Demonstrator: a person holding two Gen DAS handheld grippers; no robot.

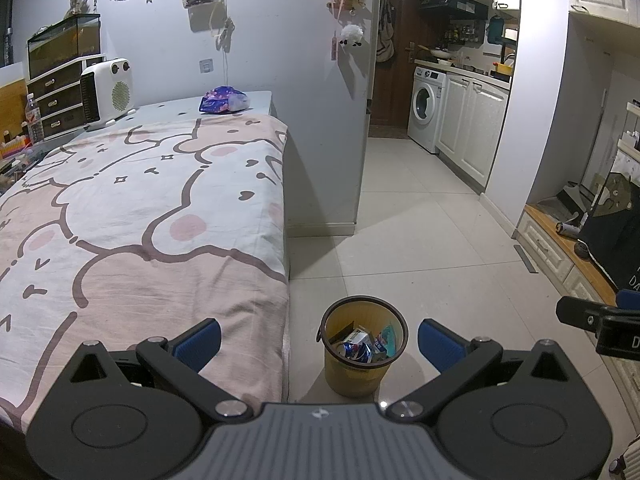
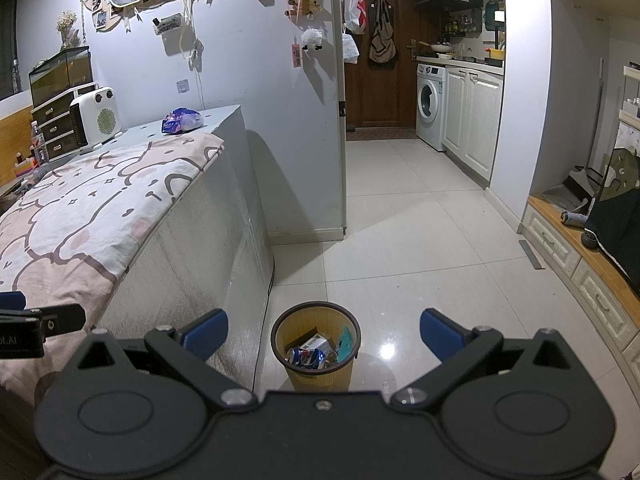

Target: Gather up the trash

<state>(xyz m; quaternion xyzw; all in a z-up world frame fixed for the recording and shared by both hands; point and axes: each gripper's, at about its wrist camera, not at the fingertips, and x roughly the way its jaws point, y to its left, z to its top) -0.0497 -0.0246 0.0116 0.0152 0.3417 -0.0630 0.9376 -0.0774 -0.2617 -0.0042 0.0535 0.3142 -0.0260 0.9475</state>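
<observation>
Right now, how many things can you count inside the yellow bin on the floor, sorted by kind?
Crushed soda cans: 1
Small cardboard cartons: 1
Teal wrappers: 1
Total: 3 that I can make out in the wastebasket; more may be hidden underneath.

Dim bluish light, sharp focus, glare on floor tiles (image 2: 390,350), edges bowed.

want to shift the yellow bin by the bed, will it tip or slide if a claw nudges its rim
The yellow bin looks like thin plastic, probably light. It holds only a can and some cartons, so little ballast. It is tall and narrows toward the base; a rim push may tip it, though the glossy floor tiles favour sliding.
</observation>
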